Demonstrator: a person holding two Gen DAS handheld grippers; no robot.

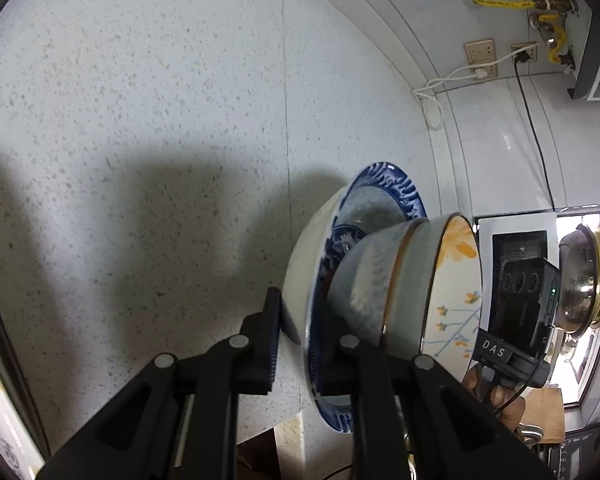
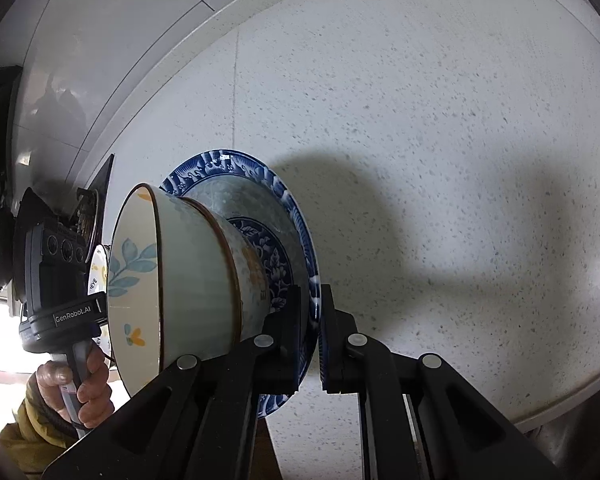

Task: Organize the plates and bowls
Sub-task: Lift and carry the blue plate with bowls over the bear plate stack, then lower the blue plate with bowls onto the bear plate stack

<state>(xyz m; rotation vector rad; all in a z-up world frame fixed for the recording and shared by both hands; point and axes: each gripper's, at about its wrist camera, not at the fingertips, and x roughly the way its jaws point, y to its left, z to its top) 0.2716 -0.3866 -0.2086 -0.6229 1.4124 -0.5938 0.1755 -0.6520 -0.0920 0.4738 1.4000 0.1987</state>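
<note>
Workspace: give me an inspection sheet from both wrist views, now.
Surface: speckled white countertop, shadowed.
Job's things: blue-patterned plate carrying two nested bowls; floral bowl uppermost.
Clutter: nothing seen on the counter.
Grippers: left gripper and right gripper both shut on the plate's rim, opposite sides.
Cables: white cord, black cord at wall sockets.
Surroundings: tiled wall, yellow gas hose, metal pot.
</note>
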